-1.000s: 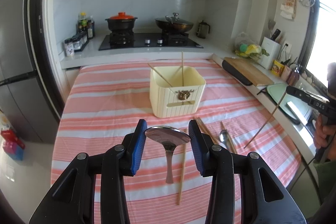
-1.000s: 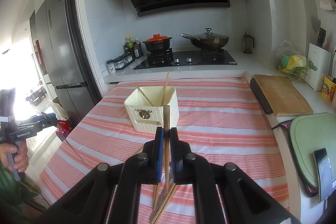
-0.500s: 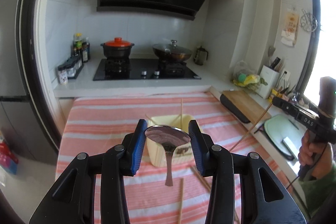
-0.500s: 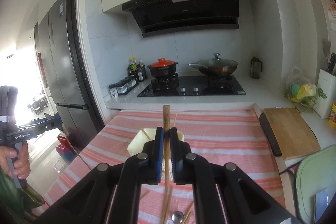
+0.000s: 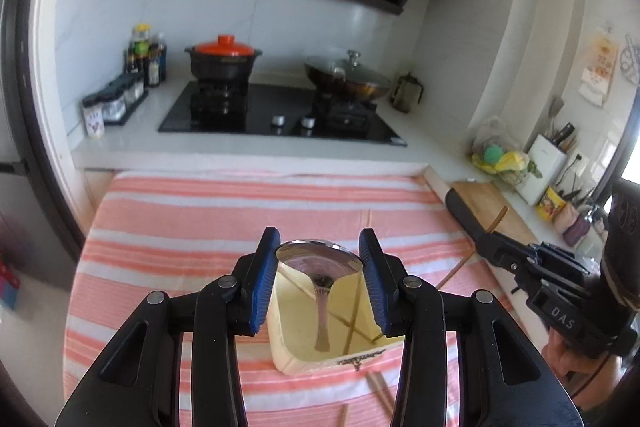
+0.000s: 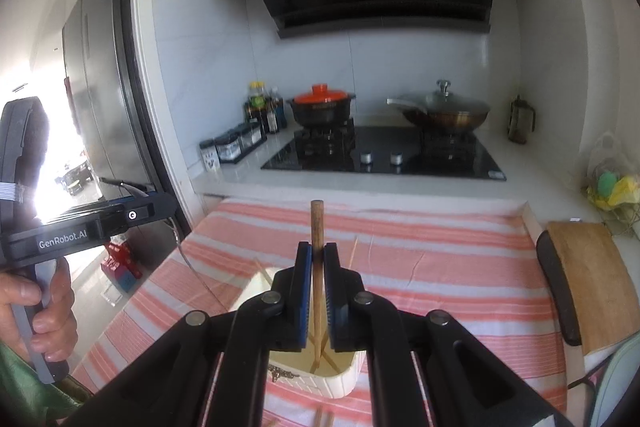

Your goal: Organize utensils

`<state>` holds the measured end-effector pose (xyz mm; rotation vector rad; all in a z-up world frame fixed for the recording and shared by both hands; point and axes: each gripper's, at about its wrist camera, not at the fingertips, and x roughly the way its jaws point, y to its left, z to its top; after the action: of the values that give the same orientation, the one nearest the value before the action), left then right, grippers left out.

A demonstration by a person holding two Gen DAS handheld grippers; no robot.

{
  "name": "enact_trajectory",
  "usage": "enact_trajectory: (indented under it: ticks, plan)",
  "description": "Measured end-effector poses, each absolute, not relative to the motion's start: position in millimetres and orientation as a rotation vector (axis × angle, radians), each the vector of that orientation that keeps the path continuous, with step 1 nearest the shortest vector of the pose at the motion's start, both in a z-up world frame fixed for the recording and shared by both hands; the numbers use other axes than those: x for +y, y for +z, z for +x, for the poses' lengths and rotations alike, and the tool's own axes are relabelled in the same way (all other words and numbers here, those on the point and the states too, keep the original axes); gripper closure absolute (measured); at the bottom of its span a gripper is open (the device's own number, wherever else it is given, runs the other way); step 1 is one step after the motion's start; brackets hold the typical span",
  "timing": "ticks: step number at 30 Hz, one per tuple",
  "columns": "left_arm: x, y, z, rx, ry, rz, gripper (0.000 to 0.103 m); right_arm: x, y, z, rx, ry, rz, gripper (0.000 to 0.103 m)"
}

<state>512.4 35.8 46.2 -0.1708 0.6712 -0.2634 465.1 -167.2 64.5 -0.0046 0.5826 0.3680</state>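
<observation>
Between the blue pads of the left gripper (image 5: 319,277) a metal spoon (image 5: 318,265) is pinched by its bowl, handle hanging down into the cream utensil box (image 5: 288,343) directly below. Close beside it, the right gripper (image 6: 319,291) is pressed tight on a wooden chopstick (image 6: 317,227), upright, its lower end inside the same box, where other chopsticks lean. More chopsticks lie on the striped tablecloth (image 5: 168,227) just before the box.
</observation>
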Motion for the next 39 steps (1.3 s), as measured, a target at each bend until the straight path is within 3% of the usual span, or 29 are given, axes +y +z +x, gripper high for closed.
enact_trajectory:
  ticks: [8, 10, 11, 12, 13, 20, 22, 30, 39]
  plan:
    - [20, -16, 546, 0.832, -0.225, -0.155, 0.061, -161, 14, 504, 0.708, 0.347, -0.018, 0.096]
    - [22, -10, 543, 0.820, -0.221, -0.166, 0.059, -160, 16, 508, 0.694, 0.320, -0.017, 0.088]
    - [24, -5, 539, 0.811, -0.227, -0.171, 0.058, -161, 21, 507, 0.678, 0.310, -0.007, 0.078]
    - [27, 2, 532, 0.800, -0.235, -0.173, 0.053, -164, 27, 502, 0.656, 0.304, 0.006, 0.069]
    - [31, 9, 524, 0.786, -0.238, -0.169, 0.047, -166, 33, 496, 0.634, 0.302, 0.018, 0.067]
    - [59, 27, 427, 0.750, -0.229, -0.019, 0.026, -186, 50, 423, 0.604, 0.297, -0.077, 0.066]
    - [67, 11, 392, 0.770, -0.222, 0.011, 0.019, -197, 40, 392, 0.623, 0.302, -0.111, 0.063]
    - [82, -108, 284, 0.857, -0.153, -0.015, 0.018, -244, -56, 261, 0.698, 0.185, -0.190, 0.059]
    - [98, -186, 276, 0.932, -0.058, -0.064, 0.018, -288, -153, 218, 0.809, 0.004, -0.124, 0.059]
